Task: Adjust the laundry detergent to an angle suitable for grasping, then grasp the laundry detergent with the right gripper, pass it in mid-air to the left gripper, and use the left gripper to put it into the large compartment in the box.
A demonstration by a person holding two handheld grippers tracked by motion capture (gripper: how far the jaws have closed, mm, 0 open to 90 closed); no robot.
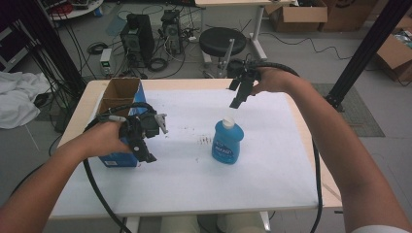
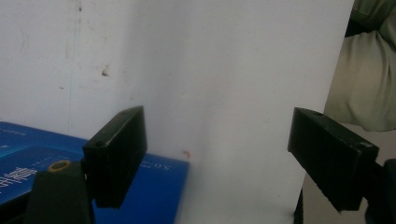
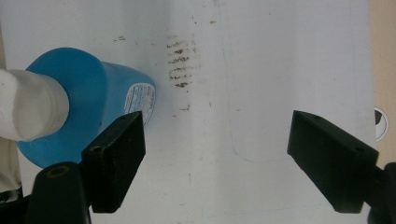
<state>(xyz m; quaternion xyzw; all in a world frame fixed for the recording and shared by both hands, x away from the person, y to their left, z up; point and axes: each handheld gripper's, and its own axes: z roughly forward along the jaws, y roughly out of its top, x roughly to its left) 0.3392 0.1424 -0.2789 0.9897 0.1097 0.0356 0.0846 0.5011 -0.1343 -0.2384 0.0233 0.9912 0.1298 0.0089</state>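
The bottle (image 1: 227, 142) stands upright mid-table, untouched. Your right gripper (image 1: 241, 91) hovers above it, jaws apart; your left gripper (image 1: 141, 141), jaws also apart, sits beside the box (image 1: 121, 97). An off-centre descent may tip the bottle.

Bottle (image 1: 227, 143): smooth blue plastic, slight sheen, white matt plastic cap (image 3: 28, 112), glossy paper label. Box (image 1: 119, 104): brown corrugated cardboard inside, glossy blue printed outside. Table (image 1: 194, 182): white sheet top, matt, smudged with dark scuff marks (image 3: 181, 58); pale wood edge showing around it. Left gripper (image 2: 217, 156) and right gripper (image 3: 215, 156): jaws matt black plastic, slightly grainy. Cable: black rubbery sheath.
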